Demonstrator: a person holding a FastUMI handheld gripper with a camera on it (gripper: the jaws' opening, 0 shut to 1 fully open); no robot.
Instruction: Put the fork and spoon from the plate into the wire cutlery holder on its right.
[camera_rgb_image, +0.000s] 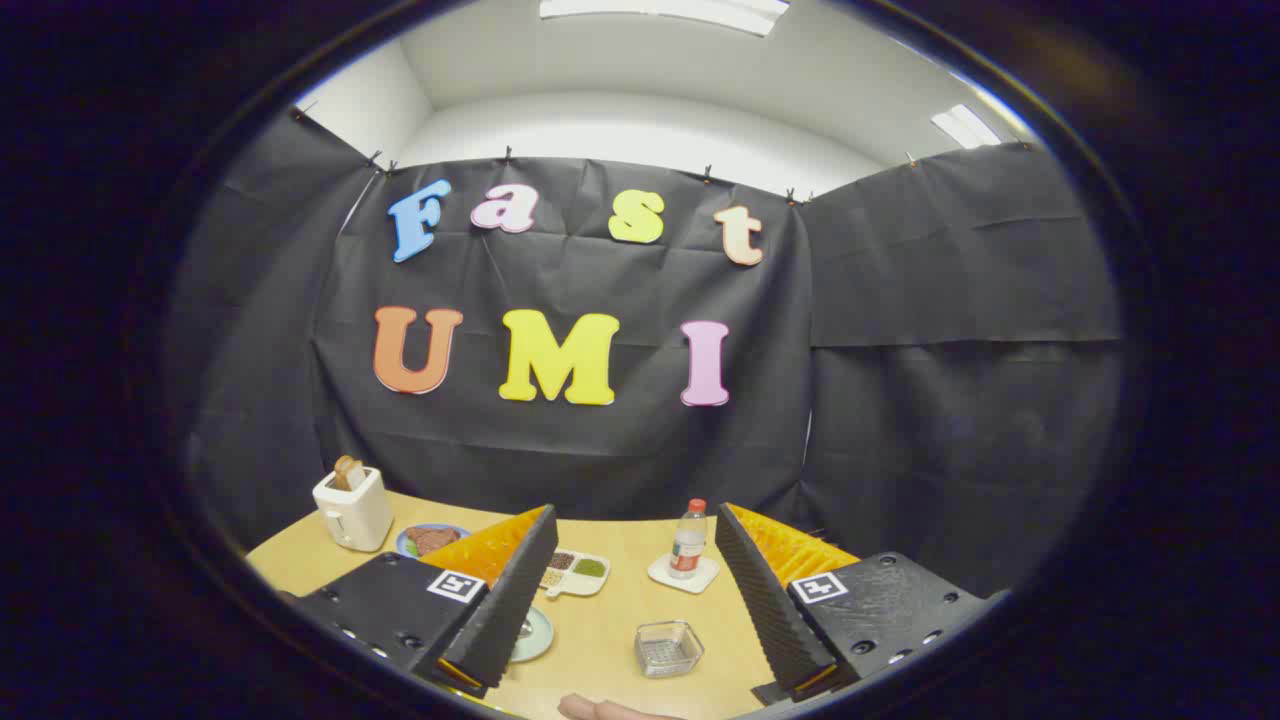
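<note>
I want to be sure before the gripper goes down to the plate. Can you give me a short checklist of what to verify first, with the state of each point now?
1. Gripper open: ok, the two fingers stand wide apart with nothing between them.
2. Plate located: ok, its rim shows beside the left finger, mostly hidden behind it.
3. Fork and spoon seen on the plate: cannot tell, the finger covers them.
4. Wire cutlery holder located: ok, on the table between the fingers, right of the plate.
5. Holder free to receive: ok, it looks empty.
6. Path clear: not ok, a person's hand lies at the table's near edge.
</note>
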